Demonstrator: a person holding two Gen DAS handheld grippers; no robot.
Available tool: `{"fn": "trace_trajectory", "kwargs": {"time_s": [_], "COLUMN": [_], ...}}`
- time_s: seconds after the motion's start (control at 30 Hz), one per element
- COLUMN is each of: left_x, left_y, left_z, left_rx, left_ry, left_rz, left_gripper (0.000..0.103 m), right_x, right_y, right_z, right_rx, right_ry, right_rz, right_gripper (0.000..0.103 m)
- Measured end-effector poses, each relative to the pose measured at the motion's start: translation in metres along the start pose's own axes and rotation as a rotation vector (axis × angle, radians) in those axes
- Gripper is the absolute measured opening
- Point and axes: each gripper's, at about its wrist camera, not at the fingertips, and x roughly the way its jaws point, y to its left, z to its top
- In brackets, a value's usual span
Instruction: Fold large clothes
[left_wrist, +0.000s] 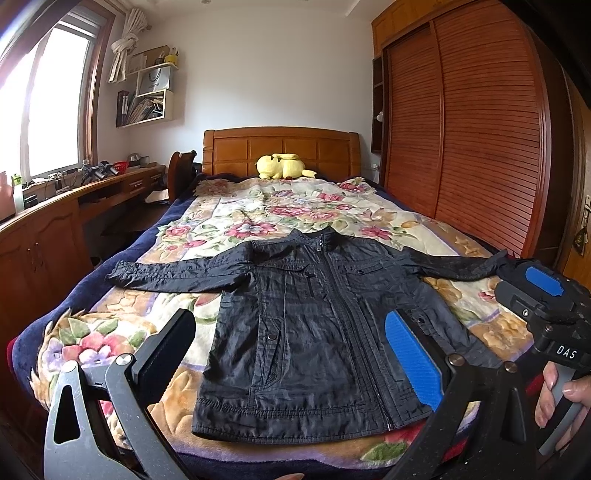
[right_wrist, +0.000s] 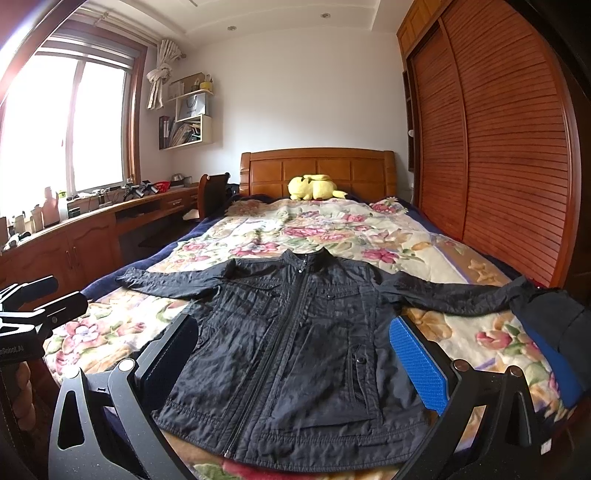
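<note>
Left wrist view. Item: black jacket (left_wrist: 317, 332), laid flat, front up, zipped, on the floral blanket (left_wrist: 280, 210) of the bed (left_wrist: 44, 332). Long axis ran along the bed; collar pointed toward the headboard (left_wrist: 280, 147), hem toward the camera. Sleeves spread straight out to either side, across the bed. Left gripper (left_wrist: 291, 354) hovered above the hem end, jaws wide apart, holding nothing. Right gripper (left_wrist: 532, 284) appeared at the right edge near the cuff of that sleeve; whether its jaws were open could not be told here. A yellow plush toy (left_wrist: 282, 166) lay at the headboard. A bench (left_wrist: 74, 195) stood under the window, a louvred wardrobe (left_wrist: 469, 136) to the right.

Right wrist view. Same jacket (right_wrist: 295, 347), same lie: collar away, hem near, sleeves outstretched. Right gripper (right_wrist: 295, 354) was spread wide above the lower front, empty. Left gripper (right_wrist: 44, 299) showed at the left edge, clear of the jacket.
</note>
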Motion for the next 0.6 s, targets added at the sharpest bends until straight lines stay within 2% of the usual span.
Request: {"fn": "trace_trajectory", "kwargs": {"time_s": [0.6], "left_x": [0.058], "left_y": [0.049], "left_z": [-0.026], "left_rx": [-0.021], "left_ry": [0.095], "left_rz": [0.062], "left_gripper": [0.103], "right_x": [0.043], "right_y": [0.012], "right_z": [-0.003], "right_rx": [-0.001], "right_ry": [0.075], "right_rz": [0.030], "right_gripper": [0.103]}}
